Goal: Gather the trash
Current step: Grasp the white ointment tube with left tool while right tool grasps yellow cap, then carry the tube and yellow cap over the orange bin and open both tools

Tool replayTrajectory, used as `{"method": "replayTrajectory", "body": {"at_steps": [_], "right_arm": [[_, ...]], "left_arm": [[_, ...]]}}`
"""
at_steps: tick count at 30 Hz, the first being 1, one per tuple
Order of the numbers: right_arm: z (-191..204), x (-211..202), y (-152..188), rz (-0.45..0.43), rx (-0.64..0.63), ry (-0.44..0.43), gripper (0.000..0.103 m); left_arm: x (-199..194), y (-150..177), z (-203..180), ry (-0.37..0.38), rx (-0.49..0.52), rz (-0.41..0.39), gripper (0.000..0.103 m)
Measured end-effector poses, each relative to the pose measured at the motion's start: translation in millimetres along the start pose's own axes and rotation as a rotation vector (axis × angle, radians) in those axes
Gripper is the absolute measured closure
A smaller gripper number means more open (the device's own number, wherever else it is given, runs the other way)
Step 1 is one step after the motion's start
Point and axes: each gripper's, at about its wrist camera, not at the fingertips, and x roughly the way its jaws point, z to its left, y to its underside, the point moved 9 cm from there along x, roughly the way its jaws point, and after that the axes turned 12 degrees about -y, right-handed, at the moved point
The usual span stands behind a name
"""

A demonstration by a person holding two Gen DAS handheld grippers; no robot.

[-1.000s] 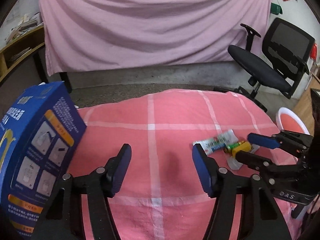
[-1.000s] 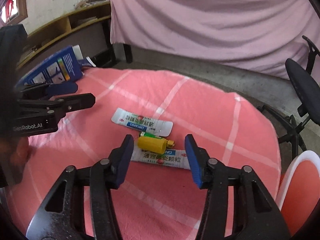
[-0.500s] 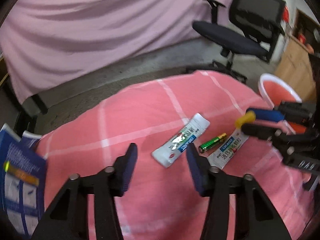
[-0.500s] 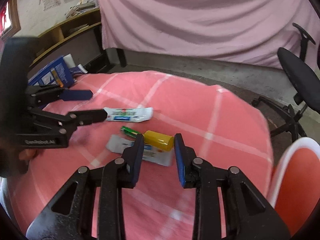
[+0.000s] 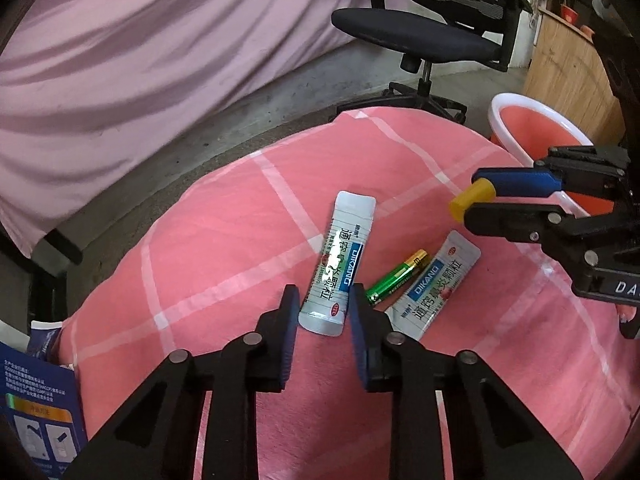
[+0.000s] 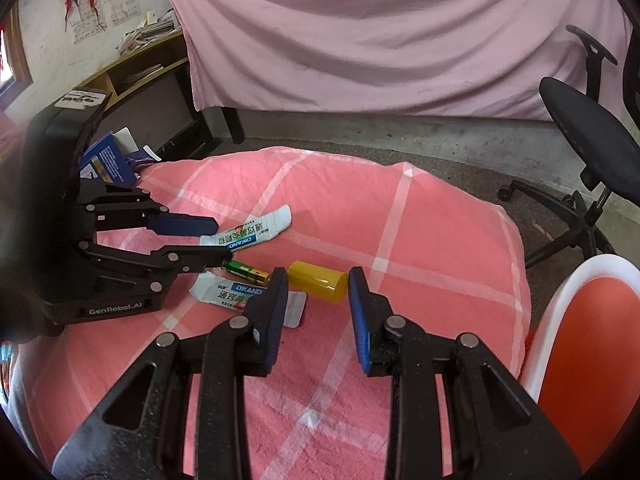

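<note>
On the pink checked cloth (image 5: 224, 240) lie two white sachets and a green battery (image 5: 397, 276). My left gripper (image 5: 325, 311) is partly closed around the near end of the long sachet (image 5: 340, 264), pads close to its sides; the right wrist view (image 6: 256, 232) shows the sachet between its fingers. The second sachet (image 5: 438, 284) lies right of the battery. My right gripper (image 6: 314, 286) is shut on a yellow cylinder (image 6: 318, 286), held between its pads; it also shows in the left wrist view (image 5: 472, 198).
A white-rimmed orange bin (image 6: 588, 344) stands at the table's right edge, also in the left wrist view (image 5: 536, 128). A blue box (image 5: 36, 412) stands at the left. A black office chair (image 5: 432, 36) and a pink drape (image 6: 380, 32) are behind.
My left gripper moved forward over the long sachet and narrowed around it. My right gripper holds the yellow cylinder and has drawn slightly back toward the bin.
</note>
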Motion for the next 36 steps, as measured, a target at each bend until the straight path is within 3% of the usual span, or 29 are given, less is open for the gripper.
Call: {"method": "replayTrajectory", "body": {"at_steps": [4,9,15,18,22,27,36], "right_arm": [[0,-2,0,-0.007,0.005,0.002,0.054],[4,-12,0,-0.052,-0.012,0.003,0.054],[11,-38,-7,-0.173,-0.049,0.013,0.054],[17,-67,-14,-0.3,-0.084,0.046,0.054],[26,-109,-23,-0.47,-0.148,0.099,0.054],[27,-162,-26,-0.649,-0.176,0.159,0.054],[5,-235,-17,-0.833,-0.14,0.273,0.054]], "left_arm": [[-4,2,0,-0.002,-0.066,0.002,0.084],[-27,11,13,-0.036,-0.244,-0.042,0.084],[-75,9,17,-0.074,-0.417,-0.213,0.084],[-100,0,12,-0.097,-0.459,-0.312,0.084],[-135,-19,1,-0.112,-0.496,-0.45,0.084],[-174,-46,-15,-0.139,-0.47,-0.587,0.084],[-226,-88,-66,-0.145,-0.366,-0.773,0.084]]}}
